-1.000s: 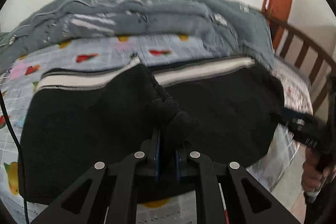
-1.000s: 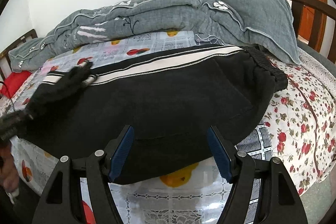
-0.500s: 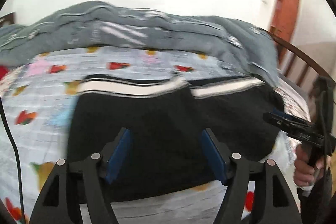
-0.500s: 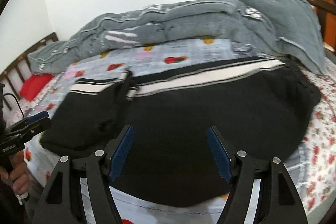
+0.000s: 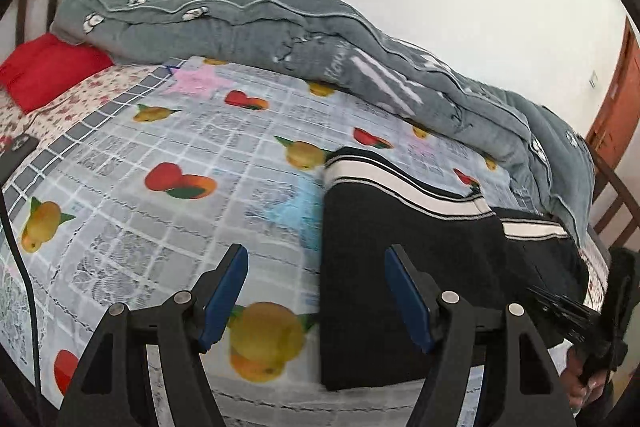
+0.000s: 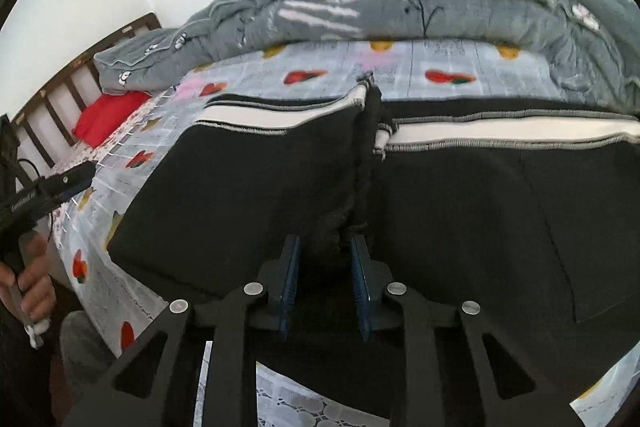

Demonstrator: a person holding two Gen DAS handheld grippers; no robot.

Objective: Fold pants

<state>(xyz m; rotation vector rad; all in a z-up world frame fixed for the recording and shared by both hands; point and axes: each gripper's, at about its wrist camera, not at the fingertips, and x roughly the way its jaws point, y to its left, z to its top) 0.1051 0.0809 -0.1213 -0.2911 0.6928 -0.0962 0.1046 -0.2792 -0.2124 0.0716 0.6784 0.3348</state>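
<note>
Right gripper (image 6: 325, 267): jaws closing around bunched black fold of pants (image 6: 248, 195). Left gripper (image 5: 316, 291): jaws standing apart, holding nothing, hovering over fruit-print sheet (image 5: 160, 147) beside pants' left edge. Pants lying folded on bed, long axis running left-right, white stripe along far edge. Near edge hiding behind grippers; grey quilt (image 6: 400, 7) behind.

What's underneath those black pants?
The pants lie on a fruit-print sheet, which shows around their edges. Whatever part of the sheet lies beneath them is covered, so nothing else can be told.
</note>
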